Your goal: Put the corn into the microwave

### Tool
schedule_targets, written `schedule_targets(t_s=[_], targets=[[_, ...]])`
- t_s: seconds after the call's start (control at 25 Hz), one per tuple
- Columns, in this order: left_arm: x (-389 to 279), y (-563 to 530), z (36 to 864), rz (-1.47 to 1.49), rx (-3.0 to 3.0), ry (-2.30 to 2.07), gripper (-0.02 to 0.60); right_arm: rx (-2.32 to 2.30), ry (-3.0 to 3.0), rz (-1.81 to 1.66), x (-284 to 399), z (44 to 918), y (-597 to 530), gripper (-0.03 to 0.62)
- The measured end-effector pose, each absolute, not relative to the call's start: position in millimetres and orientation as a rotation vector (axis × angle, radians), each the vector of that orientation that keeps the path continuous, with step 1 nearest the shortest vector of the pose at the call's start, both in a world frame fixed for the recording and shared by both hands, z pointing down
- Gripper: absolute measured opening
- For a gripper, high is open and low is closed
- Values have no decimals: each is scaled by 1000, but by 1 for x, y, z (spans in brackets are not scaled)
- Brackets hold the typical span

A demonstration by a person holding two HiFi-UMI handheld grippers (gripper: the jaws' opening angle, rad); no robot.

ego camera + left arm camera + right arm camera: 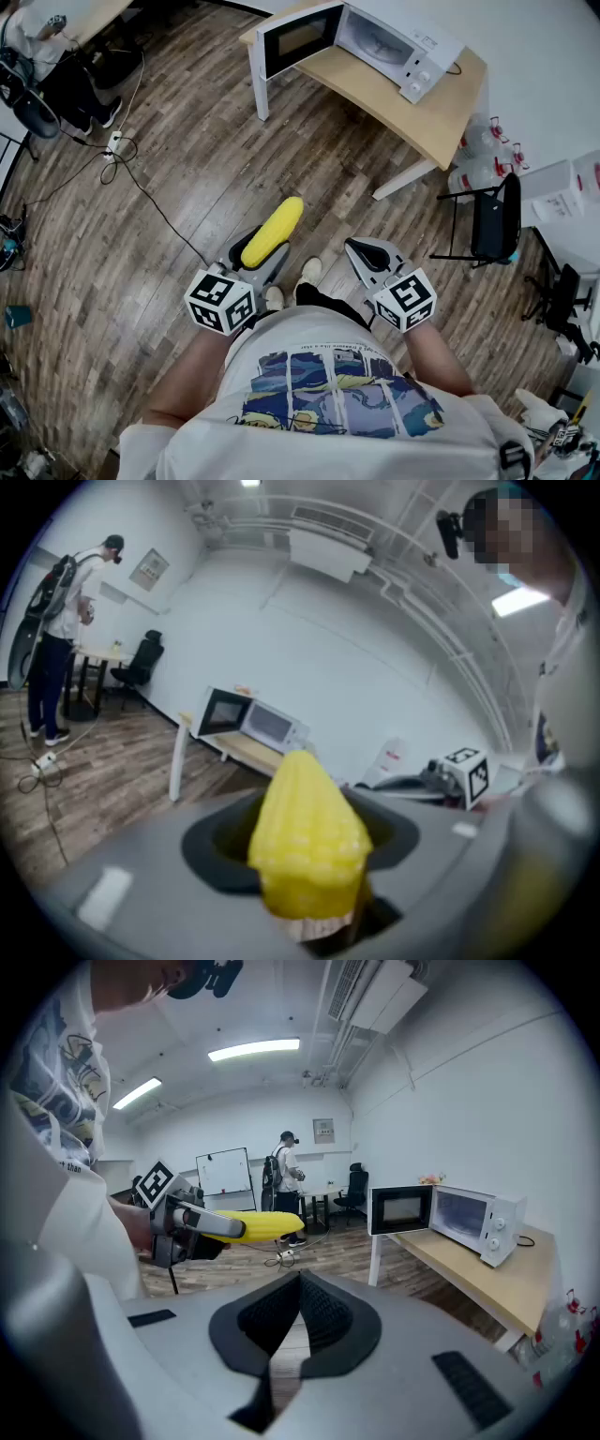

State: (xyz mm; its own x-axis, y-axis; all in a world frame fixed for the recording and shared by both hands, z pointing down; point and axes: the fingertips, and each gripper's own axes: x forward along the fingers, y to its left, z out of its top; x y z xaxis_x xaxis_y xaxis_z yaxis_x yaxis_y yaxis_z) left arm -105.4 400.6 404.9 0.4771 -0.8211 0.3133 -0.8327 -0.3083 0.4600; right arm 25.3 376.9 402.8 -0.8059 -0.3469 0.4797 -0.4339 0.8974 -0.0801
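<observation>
A yellow corn cob [274,230] is held lengthwise in my left gripper [265,251], whose jaws are shut on its lower half, with the tip pointing ahead. In the left gripper view the corn [305,836] fills the space between the jaws. My right gripper [366,251] is beside it, shut and empty, with its pads [319,1312] meeting at the tip. The white microwave [375,42] stands with its door [295,37] swung open on a wooden table [412,108], some way ahead over the floor. From the right gripper view the corn [258,1225] shows at the left and the microwave [459,1218] at the right.
Cables and a power strip [120,150] lie on the wooden floor at the left. A black chair [492,220] and water bottles [483,150] stand right of the table. Another person [56,639] stands by a desk far off to the left.
</observation>
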Motion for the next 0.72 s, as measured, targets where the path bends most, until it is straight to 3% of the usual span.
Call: schedule_targets(t_s=[0.36, 0.72], targets=[[-120, 436, 422, 62, 2166, -1395, 255, 581, -2599, 264, 15, 414, 416, 9], [-79, 368, 421, 92, 2172, -1433, 255, 542, -2616, 262, 53, 415, 352, 9]])
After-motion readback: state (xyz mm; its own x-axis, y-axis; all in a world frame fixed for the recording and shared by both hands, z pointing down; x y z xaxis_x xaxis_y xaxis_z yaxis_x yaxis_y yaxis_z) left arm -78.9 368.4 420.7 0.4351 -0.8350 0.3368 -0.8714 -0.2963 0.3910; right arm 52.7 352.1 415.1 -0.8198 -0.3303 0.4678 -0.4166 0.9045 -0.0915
